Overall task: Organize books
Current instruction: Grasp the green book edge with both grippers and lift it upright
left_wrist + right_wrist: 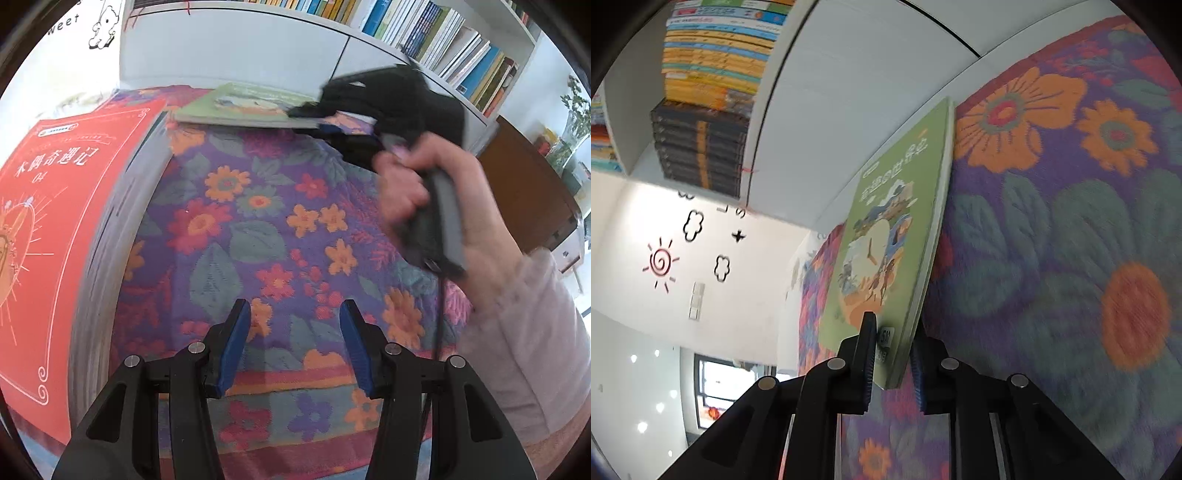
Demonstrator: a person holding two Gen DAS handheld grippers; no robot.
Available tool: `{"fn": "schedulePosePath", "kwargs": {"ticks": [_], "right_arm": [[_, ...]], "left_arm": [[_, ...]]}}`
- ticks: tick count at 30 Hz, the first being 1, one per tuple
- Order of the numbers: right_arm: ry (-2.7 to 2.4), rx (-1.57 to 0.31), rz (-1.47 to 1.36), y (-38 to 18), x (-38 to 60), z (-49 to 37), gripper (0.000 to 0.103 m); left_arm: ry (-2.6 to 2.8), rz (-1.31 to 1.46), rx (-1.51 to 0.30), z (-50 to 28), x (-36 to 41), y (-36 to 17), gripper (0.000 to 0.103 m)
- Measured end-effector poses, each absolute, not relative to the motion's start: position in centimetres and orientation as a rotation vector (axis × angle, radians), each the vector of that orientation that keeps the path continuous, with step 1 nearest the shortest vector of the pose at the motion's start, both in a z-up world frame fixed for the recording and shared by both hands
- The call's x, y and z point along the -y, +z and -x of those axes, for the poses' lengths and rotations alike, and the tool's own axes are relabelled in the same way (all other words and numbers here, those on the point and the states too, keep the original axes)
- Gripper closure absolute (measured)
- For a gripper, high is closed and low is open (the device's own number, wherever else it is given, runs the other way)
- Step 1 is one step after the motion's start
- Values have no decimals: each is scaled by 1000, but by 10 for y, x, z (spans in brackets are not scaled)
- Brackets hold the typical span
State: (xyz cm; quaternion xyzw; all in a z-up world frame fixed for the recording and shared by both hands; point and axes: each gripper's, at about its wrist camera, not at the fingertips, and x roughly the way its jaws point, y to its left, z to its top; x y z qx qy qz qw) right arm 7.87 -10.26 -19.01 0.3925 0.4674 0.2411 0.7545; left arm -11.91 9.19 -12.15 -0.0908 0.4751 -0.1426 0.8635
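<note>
Right wrist view: right gripper point(892, 360) has its jaws drawn in on the near corner of the green book point(886, 236), ribbed blue pads either side of the cover and page block. The green book is a thin, flat paperback with a glossy cover; probably light, likely to droop and slip if lifted by one corner, so a hold deeper along the spine edge looks safer. It lies on the floral rug point(1052, 229), woolly and soft.

Left gripper point(293, 345) hangs partly spread over the rug, holding nothing. Beside it, the red book point(55, 206): thick, stiff, probably heavy. Beyond the green book, a white bookcase point(236, 48) packed with spines.
</note>
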Motion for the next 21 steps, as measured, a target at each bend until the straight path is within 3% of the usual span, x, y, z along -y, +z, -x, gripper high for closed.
{"fn": "schedulePosePath", "kwargs": {"ticks": [12, 15, 18, 19, 20, 21], "right_arm": [[524, -1202, -655, -175, 211, 94, 85], [497, -1296, -439, -171, 227, 125, 74], [497, -1281, -369, -164, 245, 135, 73], [482, -1251, -393, -161, 254, 133, 66], [465, -1218, -416, -158, 263, 128, 51], [472, -1195, -433, -160, 269, 121, 48]], "left_arm": [[-312, 97, -1038, 118, -73, -122, 55], [-322, 55, -1033, 102, -54, -110, 55], [-359, 61, -1100, 89, -37, -112, 55], [-381, 67, -1137, 83, -31, -117, 55], [-398, 81, -1173, 76, -27, -122, 56], [-403, 95, -1193, 72, -25, -126, 56]]}}
